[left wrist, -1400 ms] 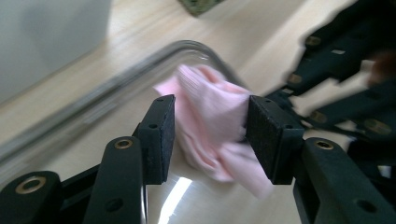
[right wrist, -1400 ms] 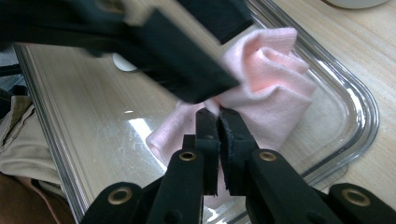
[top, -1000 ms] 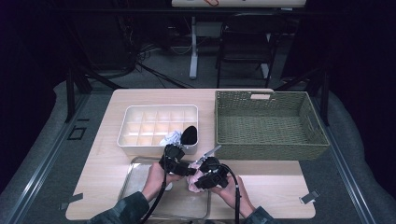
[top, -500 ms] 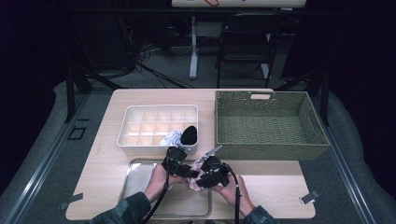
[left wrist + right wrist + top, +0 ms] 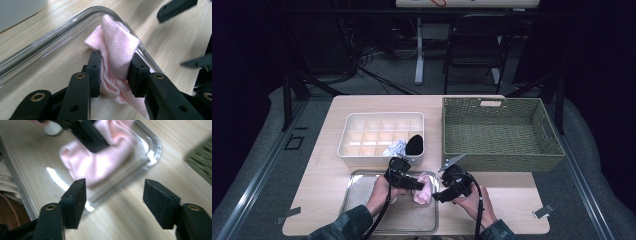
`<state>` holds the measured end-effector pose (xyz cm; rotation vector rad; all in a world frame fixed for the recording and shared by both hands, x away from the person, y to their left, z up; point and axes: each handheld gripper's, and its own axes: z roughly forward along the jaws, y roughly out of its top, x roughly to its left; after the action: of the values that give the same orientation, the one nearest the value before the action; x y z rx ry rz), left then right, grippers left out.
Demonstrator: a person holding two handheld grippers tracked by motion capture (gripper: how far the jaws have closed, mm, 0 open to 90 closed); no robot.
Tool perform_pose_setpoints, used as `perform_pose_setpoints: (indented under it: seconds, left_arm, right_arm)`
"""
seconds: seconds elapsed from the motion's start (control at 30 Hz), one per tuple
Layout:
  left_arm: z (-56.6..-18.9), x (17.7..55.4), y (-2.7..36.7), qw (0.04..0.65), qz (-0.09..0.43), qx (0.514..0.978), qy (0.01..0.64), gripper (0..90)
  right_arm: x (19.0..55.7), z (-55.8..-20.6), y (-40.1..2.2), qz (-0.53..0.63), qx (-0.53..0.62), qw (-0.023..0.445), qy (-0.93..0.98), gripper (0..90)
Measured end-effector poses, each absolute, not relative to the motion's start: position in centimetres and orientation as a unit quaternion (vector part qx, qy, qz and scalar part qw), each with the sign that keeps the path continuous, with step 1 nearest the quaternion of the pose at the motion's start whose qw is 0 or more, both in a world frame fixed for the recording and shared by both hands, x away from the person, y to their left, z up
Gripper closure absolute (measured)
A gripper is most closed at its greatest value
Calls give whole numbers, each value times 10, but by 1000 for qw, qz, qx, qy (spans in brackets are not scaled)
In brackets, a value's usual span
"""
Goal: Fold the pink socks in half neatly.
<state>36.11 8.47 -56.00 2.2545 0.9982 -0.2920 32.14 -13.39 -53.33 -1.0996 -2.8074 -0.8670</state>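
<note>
Left claw (image 5: 113,75) clamped on pink sock (image 5: 117,52), jaws just closing further, fabric bunched between pads. Right claw (image 5: 115,205) spread, jaws just opening, nothing between them, sock at its 12 o'clock. Sock lies in right corner of clear tray (image 5: 362,182), draped on rim. Tray on wooden surface (image 5: 327,165). White divided box (image 5: 362,135) at tray's 12 o'clock, holding rolled white and black socks. Woven basket (image 5: 499,132) at 2 o'clock.
</note>
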Motion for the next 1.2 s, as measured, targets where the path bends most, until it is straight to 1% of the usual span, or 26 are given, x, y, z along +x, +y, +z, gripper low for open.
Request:
perform_pose_setpoints:
  seconds: [0.03,0.17,0.2,0.3,0.5,0.53,0.6,0.63,0.7,0.73,0.8,0.83,0.9,1.07,1.13,1.2]
  left_arm:
    - [-560,361,85,324,-110,860,378,687]
    - [-557,358,84,334,-109,857,377,699]
    - [-555,358,83,337,-112,856,375,703]
    - [-552,356,82,343,-110,855,372,704]
    - [-544,356,89,354,-109,854,366,704]
    - [-543,356,90,354,-102,855,364,704]
    - [-539,355,92,358,-101,855,362,704]
    - [-538,354,94,359,-98,855,362,703]
    - [-535,353,97,361,-95,854,362,703]
    - [-533,354,99,363,-94,854,361,703]
    - [-530,353,103,365,-89,853,362,703]
    - [-529,352,106,365,-83,853,365,703]
    - [-526,351,110,366,-77,854,362,702]
    - [-519,349,118,372,-59,853,361,702]
    - [-517,349,122,375,-54,851,365,702]
    - [-515,349,126,376,-48,850,367,702]
  right_arm:
    - [321,-534,-142,-272,-356,-2,-894,314]
    - [319,-538,-154,-270,-362,-19,-892,306]
    - [317,-540,-160,-266,-365,-24,-892,290]
    - [316,-544,-167,-266,-371,-21,-890,277]
    - [319,-547,-181,-259,-384,-34,-886,220]
    - [320,-548,-183,-260,-387,-33,-884,190]
    - [320,-547,-184,-259,-387,-36,-884,183]
    - [320,-548,-183,-258,-388,-38,-884,150]
    - [320,-548,-183,-257,-387,-44,-885,140]
    - [320,-548,-183,-256,-386,-46,-885,119]
    - [320,-549,-183,-253,-390,-53,-884,49]
    - [320,-549,-183,-253,-390,-53,-884,49]
    - [320,-549,-184,-257,-387,-54,-884,6]
    - [318,-546,-188,-272,-379,-79,-881,0]
    - [319,-547,-189,-272,-380,-79,-881,0]
    - [319,-548,-189,-273,-382,-69,-880,0]
